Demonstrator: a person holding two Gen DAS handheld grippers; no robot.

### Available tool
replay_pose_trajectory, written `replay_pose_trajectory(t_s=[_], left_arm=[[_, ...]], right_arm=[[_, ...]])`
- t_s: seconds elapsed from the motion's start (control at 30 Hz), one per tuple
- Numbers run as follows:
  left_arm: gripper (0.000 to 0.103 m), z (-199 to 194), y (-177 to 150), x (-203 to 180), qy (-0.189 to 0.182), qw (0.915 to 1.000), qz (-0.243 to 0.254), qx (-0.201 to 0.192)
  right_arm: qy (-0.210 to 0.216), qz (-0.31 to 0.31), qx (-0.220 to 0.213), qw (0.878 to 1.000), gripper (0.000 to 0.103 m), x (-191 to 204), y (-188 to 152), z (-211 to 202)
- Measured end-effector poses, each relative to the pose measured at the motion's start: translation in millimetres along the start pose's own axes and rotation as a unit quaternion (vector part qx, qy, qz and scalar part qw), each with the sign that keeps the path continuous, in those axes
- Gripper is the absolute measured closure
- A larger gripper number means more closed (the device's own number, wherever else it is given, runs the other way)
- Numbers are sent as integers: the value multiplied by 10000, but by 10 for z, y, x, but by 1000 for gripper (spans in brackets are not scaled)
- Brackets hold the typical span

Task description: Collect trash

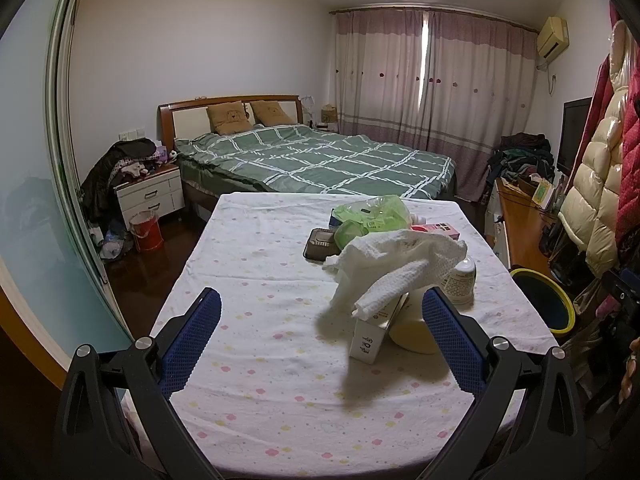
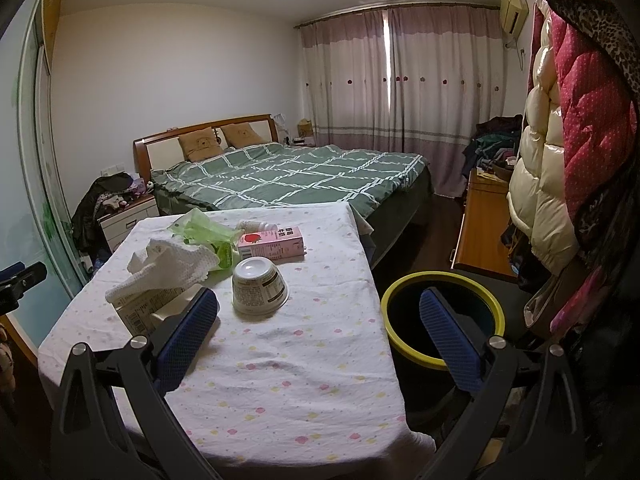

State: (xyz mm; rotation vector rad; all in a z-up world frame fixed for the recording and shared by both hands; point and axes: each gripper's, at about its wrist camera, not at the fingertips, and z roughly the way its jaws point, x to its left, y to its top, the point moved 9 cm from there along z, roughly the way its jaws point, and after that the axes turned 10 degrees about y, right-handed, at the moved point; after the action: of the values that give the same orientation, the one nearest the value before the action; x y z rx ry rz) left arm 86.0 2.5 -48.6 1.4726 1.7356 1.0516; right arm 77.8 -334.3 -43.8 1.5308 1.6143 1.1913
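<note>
Both cameras hover low over the near end of the desk (image 1: 248,264), facing the bed (image 1: 320,160). The left view sits left of the upturned cup (image 2: 260,284), the right view right of it, over the bin (image 2: 442,320); both share the cup.

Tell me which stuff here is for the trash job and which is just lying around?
For the job: white paper towel, upside-down cup, pink milk carton, green plastic wrapper, white box, yellow-rimmed bin, left gripper and right gripper, both open.

Just lying about: bed, hanging coats, nightstand, red bucket.
</note>
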Motion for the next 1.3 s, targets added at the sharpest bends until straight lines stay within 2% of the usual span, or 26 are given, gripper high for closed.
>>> replay_pose_trajectory(t_s=[0.97, 1.3], left_arm=[[4, 4, -10, 2, 6, 10000, 28, 18], [4, 68, -29, -20, 30, 9999, 76, 103]], right_arm=[[-4, 30, 7, 10000, 6, -12, -6, 20], [47, 129, 157, 9998, 6, -36, -73, 146]])
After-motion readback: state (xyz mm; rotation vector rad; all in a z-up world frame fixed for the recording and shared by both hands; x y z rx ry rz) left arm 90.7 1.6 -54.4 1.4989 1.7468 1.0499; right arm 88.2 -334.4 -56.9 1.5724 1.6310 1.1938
